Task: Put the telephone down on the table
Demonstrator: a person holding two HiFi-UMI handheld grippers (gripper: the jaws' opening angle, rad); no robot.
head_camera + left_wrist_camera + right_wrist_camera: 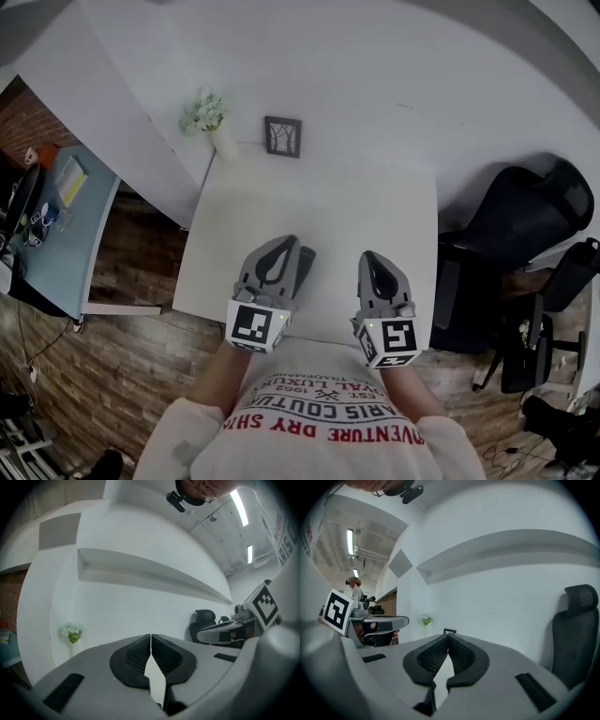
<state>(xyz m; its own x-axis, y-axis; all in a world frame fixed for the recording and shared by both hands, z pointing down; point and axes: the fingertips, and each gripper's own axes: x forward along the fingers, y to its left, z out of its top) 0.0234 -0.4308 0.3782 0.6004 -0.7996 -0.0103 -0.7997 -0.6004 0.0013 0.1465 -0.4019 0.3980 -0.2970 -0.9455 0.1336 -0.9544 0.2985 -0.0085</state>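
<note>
No telephone shows in any view. Over the near half of the white table (319, 202), my left gripper (284, 246) hangs shut with nothing between its fingers. In the left gripper view the black pads (136, 660) meet along a thin line at the gripper's tip (150, 637). My right gripper (371, 257) hovers to its right, also over the near half, and is shut and empty. Its pads (461, 654) touch at the tip (448, 637). Both grippers point toward the far wall.
A vase of white flowers (208, 114) and a small dark picture frame (282, 136) stand at the table's far edge against the wall. A black office chair (525, 225) is to the right, a blue table (66, 225) to the left.
</note>
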